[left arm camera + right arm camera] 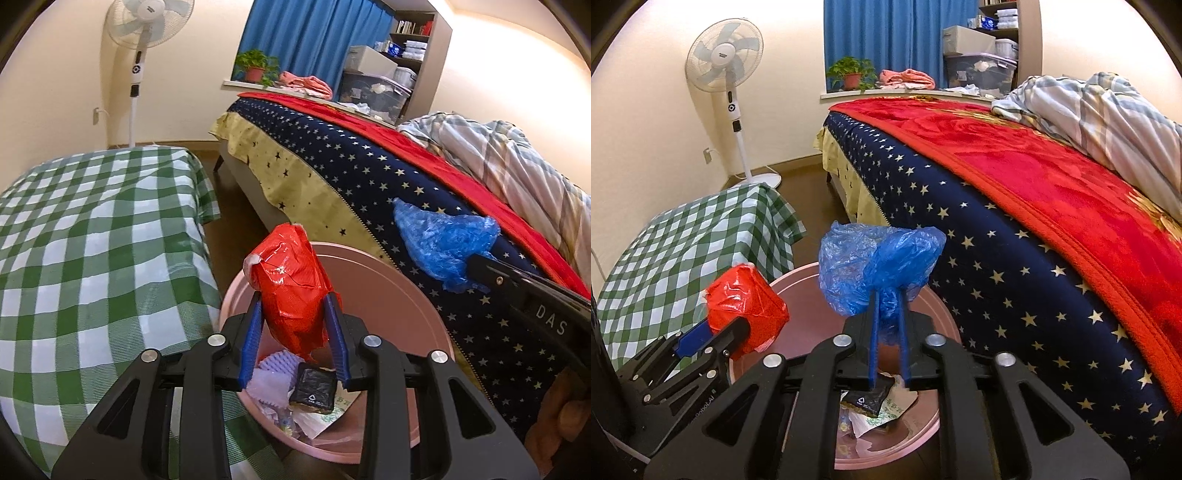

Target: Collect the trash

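My left tongs (295, 314) are partway open w/ both blue pads pressed on a crumpled red plastic bag (291, 288); bag sticks up past the tips, held right over the pink bin (388, 295). In the right wrist view my right tongs (889, 306) are nearly closed, pads pinching the neck of a crumpled blue plastic bag (879, 266) that puffs out above the tips, also over the bin, approx at its 12 o'clock side. Red bag sits at 9 o'clock of the blue one, near but apart. Inside the bin: a black wrapper (314, 391), a pale purple crinkled piece (271, 373) & white paper w/ green print (894, 408). Table w/ green check cloth (92, 240) is at 9 o'clock of the bin, just beside it; bed (997, 258) w/ navy star cover & red blanket at 3 o'clock, touching or nearly so, can't tell which. Fan (726, 62) stands at 11 o'clock by the wall, well apart.
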`<state>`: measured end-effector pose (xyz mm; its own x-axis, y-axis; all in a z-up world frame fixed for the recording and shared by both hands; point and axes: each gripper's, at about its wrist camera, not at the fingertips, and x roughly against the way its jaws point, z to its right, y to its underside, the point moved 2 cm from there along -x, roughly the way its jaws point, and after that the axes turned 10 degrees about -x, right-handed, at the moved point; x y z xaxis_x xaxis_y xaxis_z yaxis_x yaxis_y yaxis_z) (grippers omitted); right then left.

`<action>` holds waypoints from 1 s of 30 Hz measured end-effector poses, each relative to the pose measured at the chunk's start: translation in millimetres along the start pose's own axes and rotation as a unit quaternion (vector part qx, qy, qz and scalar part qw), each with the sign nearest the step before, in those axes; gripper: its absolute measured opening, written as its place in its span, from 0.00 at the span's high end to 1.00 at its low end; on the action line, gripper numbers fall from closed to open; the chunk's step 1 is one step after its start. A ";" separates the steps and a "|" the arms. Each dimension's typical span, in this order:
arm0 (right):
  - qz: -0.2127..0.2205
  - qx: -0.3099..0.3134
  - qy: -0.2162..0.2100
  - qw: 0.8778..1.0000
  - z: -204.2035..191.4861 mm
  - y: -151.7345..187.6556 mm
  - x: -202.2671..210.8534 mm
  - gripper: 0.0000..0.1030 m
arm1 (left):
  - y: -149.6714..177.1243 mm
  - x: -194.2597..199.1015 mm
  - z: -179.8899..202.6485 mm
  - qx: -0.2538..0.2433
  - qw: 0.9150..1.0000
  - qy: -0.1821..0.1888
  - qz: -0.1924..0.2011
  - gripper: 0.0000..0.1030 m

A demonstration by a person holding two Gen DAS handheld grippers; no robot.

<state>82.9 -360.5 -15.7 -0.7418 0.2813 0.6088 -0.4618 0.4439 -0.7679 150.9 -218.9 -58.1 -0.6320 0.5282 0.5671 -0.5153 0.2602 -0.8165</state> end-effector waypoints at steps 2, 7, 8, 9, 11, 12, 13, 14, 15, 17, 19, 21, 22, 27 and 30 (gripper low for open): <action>0.000 -0.002 0.001 1.000 1.0 0.5 0.6 0.73 | -0.5 0.7 -0.7 0.001 1.000 -0.002 0.000 0.58; 0.006 -0.001 0.001 1.000 1.8 0.6 5.3 0.60 | -2.1 6.3 -1.8 -0.005 1.000 -0.011 -0.001 0.52; 0.006 -0.001 0.000 1.000 2.0 0.5 6.3 0.60 | -2.4 9.6 -2.4 -0.007 1.000 -0.015 0.000 0.52; 0.006 -0.002 -0.002 1.000 2.0 0.5 7.3 0.60 | -2.6 11.9 -3.0 -0.008 1.000 -0.017 0.001 0.52; 0.008 -0.002 -0.005 1.000 1.7 0.4 10.6 0.59 | -3.7 18.3 -5.9 -0.009 1.000 -0.024 0.003 0.52; 0.008 -0.001 -0.006 1.000 1.4 0.3 12.3 0.57 | -4.5 22.5 -7.5 -0.010 1.000 -0.028 0.005 0.52; 0.010 -0.001 -0.008 1.000 0.6 0.2 14.6 0.55 | -5.3 26.9 -9.5 -0.011 0.999 -0.032 0.007 0.52; 0.012 0.000 -0.009 1.000 -0.8 0.0 17.3 0.54 | -5.9 31.0 -11.3 -0.012 0.999 -0.035 0.008 0.51; 0.014 0.001 -0.011 1.000 -1.7 0.1 20.5 0.52 | -6.7 36.5 -12.9 -0.013 0.999 -0.040 0.011 0.50; 0.018 0.004 -0.015 1.000 -4.8 0.6 26.6 0.48 | -8.3 47.1 -15.9 -0.015 0.999 -0.048 0.016 0.46; 0.025 0.008 -0.021 0.999 -7.5 0.3 35.2 0.42 | -8.9 60.1 -19.4 -0.016 0.998 -0.058 0.022 0.45; 0.031 0.011 -0.025 0.999 -10.0 0.0 43.1 0.36 | -8.3 72.1 -22.3 -0.016 0.997 -0.067 0.027 0.41; 0.035 0.013 -0.029 0.999 -11.8 0.0 49.0 0.33 | -8.0 79.0 -24.2 -0.016 0.997 -0.072 0.030 0.38; 0.043 0.020 -0.049 0.998 -20.3 2.4 71.4 0.18 | -0.8 113.2 -31.4 -0.020 0.994 -0.099 0.038 0.25; 0.045 0.035 -0.060 0.997 -31.9 9.6 86.8 0.12 | 5.5 135.6 -39.6 -0.005 0.992 -0.118 0.037 0.22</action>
<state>29.6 -304.7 36.2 -0.8331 0.2117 0.5110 -0.4197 0.3598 -0.8333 85.3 -113.8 10.0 -0.7866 0.3422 0.5139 -0.4571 0.2369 -0.8573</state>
